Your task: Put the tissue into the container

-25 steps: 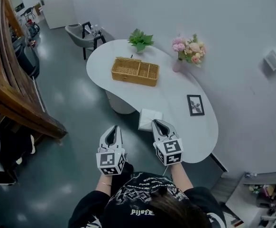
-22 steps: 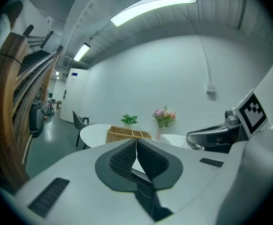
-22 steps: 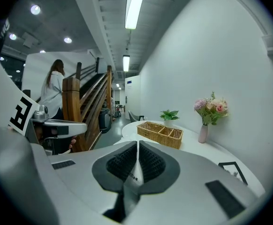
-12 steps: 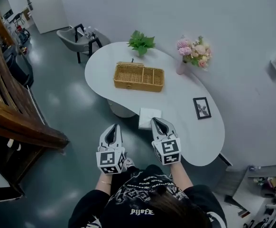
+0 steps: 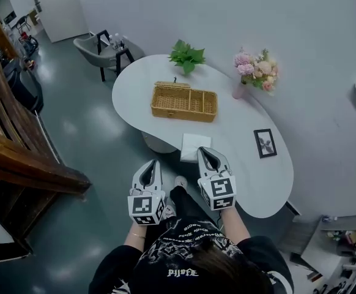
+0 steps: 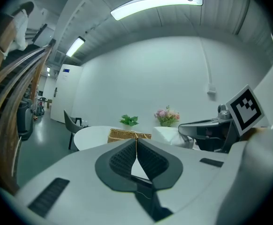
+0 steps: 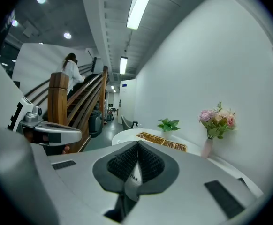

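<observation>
While the left gripper (image 5: 150, 164) and right gripper (image 5: 206, 154) hover with jaws pressed together, empty, the flat white square tissue pack (image 5: 193, 146) lies at the white rounded table's (image 5: 242, 130) near edge, just ahead of the right one, the woven wicker basket (image 5: 181, 110) beyond.

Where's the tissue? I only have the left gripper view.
Observer: In the head view, the tissue lies flat at the table's near edge, just ahead of the right gripper.
Operator: Right gripper holding anything?
Observer: No. The right gripper view shows its jaws shut with nothing between them.
Operator: Basket free?
Observer: From above, the basket looks empty in every compartment. It sits beyond the tissue.
</observation>
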A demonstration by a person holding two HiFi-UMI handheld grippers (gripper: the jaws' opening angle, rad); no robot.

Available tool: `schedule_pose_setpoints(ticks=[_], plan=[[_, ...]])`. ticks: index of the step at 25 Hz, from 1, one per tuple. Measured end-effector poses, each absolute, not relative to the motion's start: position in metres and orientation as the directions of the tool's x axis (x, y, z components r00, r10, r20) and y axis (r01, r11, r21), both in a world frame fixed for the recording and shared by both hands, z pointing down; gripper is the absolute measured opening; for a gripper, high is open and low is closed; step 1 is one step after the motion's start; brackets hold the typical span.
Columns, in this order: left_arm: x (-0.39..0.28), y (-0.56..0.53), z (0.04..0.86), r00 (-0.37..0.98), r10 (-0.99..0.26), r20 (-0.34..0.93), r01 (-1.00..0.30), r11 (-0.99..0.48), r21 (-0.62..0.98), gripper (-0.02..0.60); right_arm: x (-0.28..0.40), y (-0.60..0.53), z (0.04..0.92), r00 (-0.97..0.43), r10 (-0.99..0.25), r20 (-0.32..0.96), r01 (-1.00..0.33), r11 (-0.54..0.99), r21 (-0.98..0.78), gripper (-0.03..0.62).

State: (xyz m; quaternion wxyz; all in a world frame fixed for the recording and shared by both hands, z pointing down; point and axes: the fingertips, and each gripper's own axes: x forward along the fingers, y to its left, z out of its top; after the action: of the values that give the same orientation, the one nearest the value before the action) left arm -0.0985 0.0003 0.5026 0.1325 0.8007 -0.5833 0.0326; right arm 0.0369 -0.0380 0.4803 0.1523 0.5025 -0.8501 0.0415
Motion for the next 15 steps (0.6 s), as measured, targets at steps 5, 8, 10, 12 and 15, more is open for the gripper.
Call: schedule_pose_setpoints(ticks=[5,8,10,12,15], plan=[[-0.113,-0.025,0.502,0.276,-0.940,0.200,-0.954,-0.244,0.174,0.025,0.022,-0.071,0.475,-0.483,-0.829,0.281,-0.848,0.523,0.086,0.023],[-0.121,-0.045,0.502,0.249,-0.947,0.202,-0.961,-0.216,0.170,0.025,0.015,-0.094,0.475,-0.504,-0.818,0.276,-0.836,0.543,0.083,0.023],[-0.127,-0.059,0.501,0.232,-0.951,0.203,-0.965,-0.200,0.168,0.025,0.011,-0.111,0.473,-0.515,-0.813,0.271,-0.830,0.552,0.081,0.023],[-0.131,-0.072,0.501,0.219,-0.953,0.208,-0.968,-0.186,0.166,0.025,0.010,-0.127,0.473,-0.520,-0.810,0.270,-0.826,0.558,0.082,0.023],[-0.135,-0.091,0.502,0.203,-0.954,0.219,-0.972,-0.169,0.163,0.025,0.007,-0.152,0.472,-0.530,-0.804,0.271,-0.822,0.565,0.069,0.023]])
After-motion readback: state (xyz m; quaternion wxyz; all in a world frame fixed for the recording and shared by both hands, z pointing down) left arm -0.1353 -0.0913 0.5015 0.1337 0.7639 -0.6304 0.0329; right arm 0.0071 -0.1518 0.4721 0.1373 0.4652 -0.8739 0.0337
